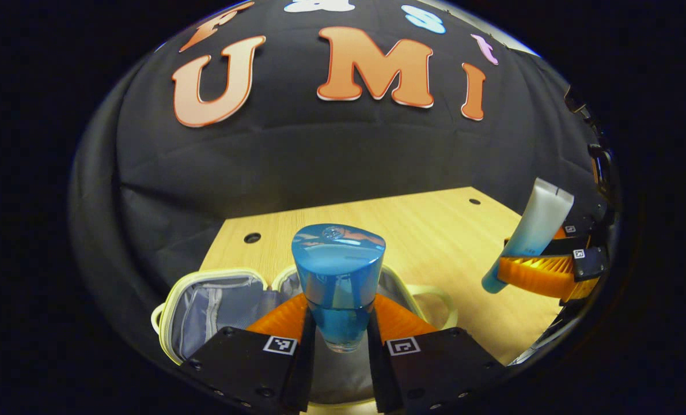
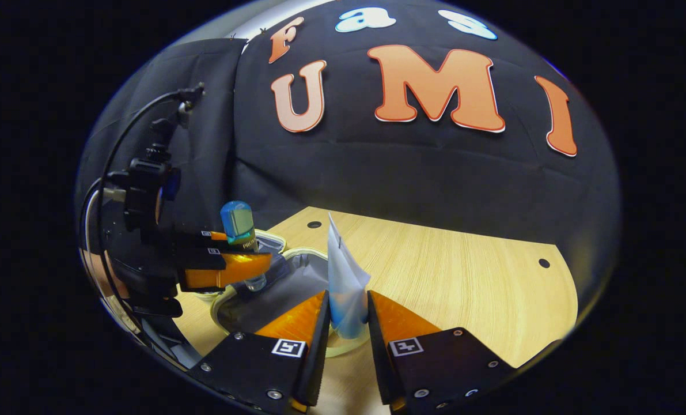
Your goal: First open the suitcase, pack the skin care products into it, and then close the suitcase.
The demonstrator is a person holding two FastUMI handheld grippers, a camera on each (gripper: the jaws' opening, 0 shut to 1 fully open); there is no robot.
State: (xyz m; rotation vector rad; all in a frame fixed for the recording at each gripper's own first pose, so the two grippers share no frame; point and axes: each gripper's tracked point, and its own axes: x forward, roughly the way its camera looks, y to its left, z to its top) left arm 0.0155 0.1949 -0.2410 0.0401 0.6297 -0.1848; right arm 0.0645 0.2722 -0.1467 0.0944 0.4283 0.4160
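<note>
Wooden table (image 2: 463, 276): left gripper view alone reveals suitcase (image 1: 216, 311) lining.

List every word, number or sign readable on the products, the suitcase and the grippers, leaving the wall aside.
blue bottle: no print readable.
tube: faint marks, too small to read.
suitcase: no text seen.
left gripper and right gripper: square black-and-white code markers, no words.
</note>
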